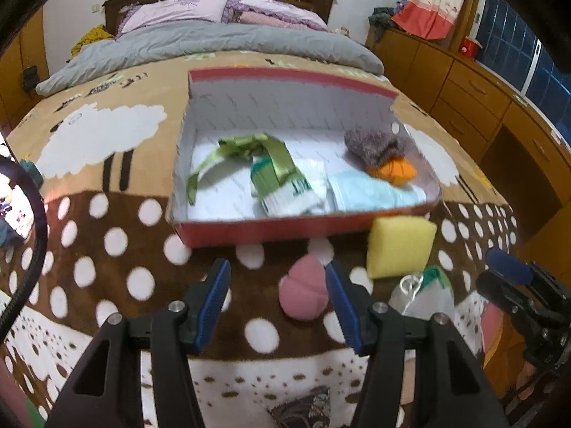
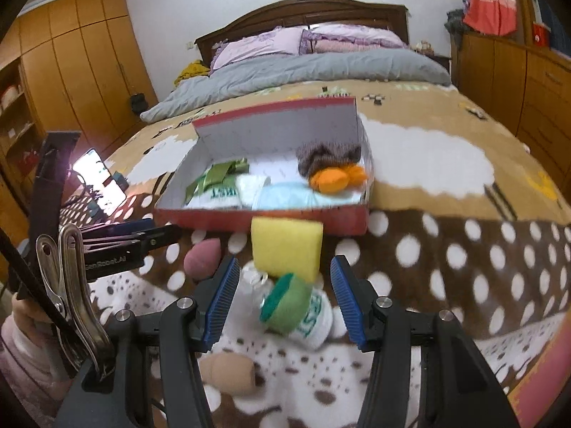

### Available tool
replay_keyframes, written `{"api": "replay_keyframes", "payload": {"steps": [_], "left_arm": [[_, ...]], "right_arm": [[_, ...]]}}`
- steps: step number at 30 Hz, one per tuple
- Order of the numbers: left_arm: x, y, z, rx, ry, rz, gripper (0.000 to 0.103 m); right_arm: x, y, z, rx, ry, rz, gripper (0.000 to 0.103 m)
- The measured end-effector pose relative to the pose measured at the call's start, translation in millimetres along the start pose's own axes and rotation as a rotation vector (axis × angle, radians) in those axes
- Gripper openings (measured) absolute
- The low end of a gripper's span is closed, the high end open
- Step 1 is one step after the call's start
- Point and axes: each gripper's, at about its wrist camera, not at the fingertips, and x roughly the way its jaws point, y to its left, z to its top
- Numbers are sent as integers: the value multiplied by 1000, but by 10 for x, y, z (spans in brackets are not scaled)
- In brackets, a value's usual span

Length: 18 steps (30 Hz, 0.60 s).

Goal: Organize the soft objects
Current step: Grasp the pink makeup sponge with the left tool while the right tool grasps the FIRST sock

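Fleecy brown blanket (image 1: pixel 107 249) with white polka dots and woolly sheep covers the bed, and on it, toward the foot edge, sits a shallow red cardboard box (image 1: pixel 271 230) with a white lining. Inside lie a glossy green ribbon (image 1: pixel 246 153), a folded white-and-green sock (image 1: pixel 285 192), a pale blue pleated mask (image 1: pixel 371 189) and a fuzzy grey-and-orange knit bundle (image 1: pixel 382 153). Just in front of the box's near wall rests a porous yellow sponge block (image 2: pixel 285 246), touching the box. A smooth pink egg-shaped puff (image 1: pixel 303 292) lies between the left gripper (image 1: pixel 278 303) and its wide-open jaws, which hold nothing. The right gripper (image 2: pixel 285 299) has its ribbed blue jaws spread wide around a rolled white-and-green sock (image 2: pixel 296 306), not pinching it. A beige rounded cushiony piece (image 2: pixel 228 371) lies nearer the foot edge.
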Motion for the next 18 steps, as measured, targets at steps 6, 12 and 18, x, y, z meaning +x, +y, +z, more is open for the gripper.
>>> {"api": "replay_keyframes", "payload": {"steps": [6,12,18], "left_arm": [[184,-52,-131,11,41,-8,59],[340,-107,-191,14,57,-13,58],[437,-162,-239,28,66,-18,56]], "right_arm": [[21,-46,-170,-6,19,-9,55],[91,-126,-318,1,46,-16,55],[231,-211,-385,31,63,6,55]]}}
